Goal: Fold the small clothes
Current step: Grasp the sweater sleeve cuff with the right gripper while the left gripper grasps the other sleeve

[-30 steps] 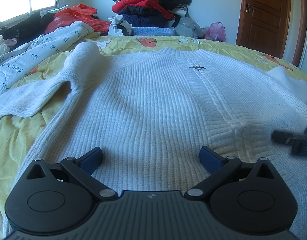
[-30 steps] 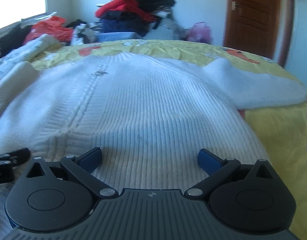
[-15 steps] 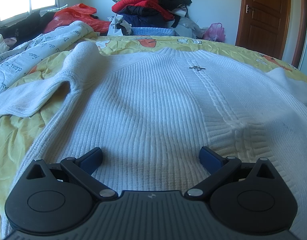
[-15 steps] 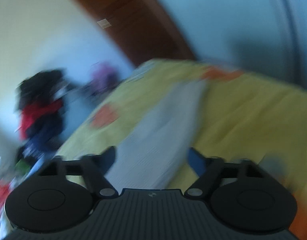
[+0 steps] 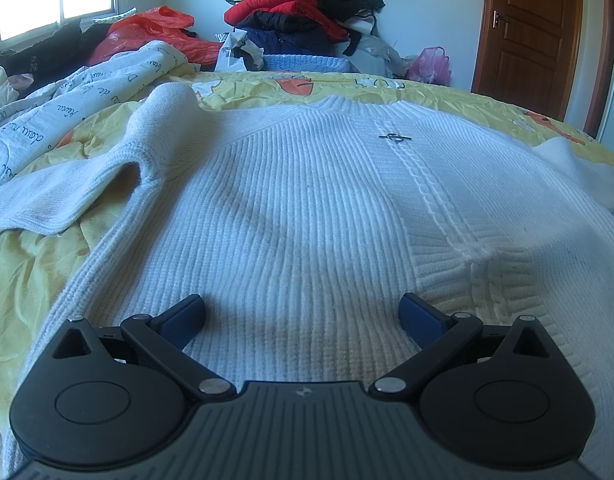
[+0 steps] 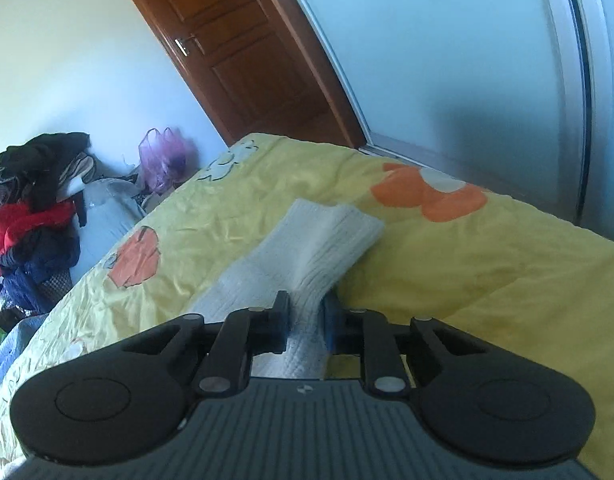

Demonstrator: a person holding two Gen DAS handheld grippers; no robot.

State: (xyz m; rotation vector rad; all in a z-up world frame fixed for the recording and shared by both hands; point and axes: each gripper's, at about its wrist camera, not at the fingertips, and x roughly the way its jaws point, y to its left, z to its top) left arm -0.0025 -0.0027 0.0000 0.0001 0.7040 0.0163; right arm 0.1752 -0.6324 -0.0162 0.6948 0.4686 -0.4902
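White sweater [image 5: 307, 208] lies flat on yellow bedspread [image 6: 487, 272]; left gripper [image 5: 303, 312] released above its hem; right gripper [image 6: 305, 316] closing, grasping sleeve [image 6: 323, 248] (fabric bunched between pads).

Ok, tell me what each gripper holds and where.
The right gripper is closing on the white sweater's sleeve, partway along it, short of the cuff. The left gripper is open, holding nothing.
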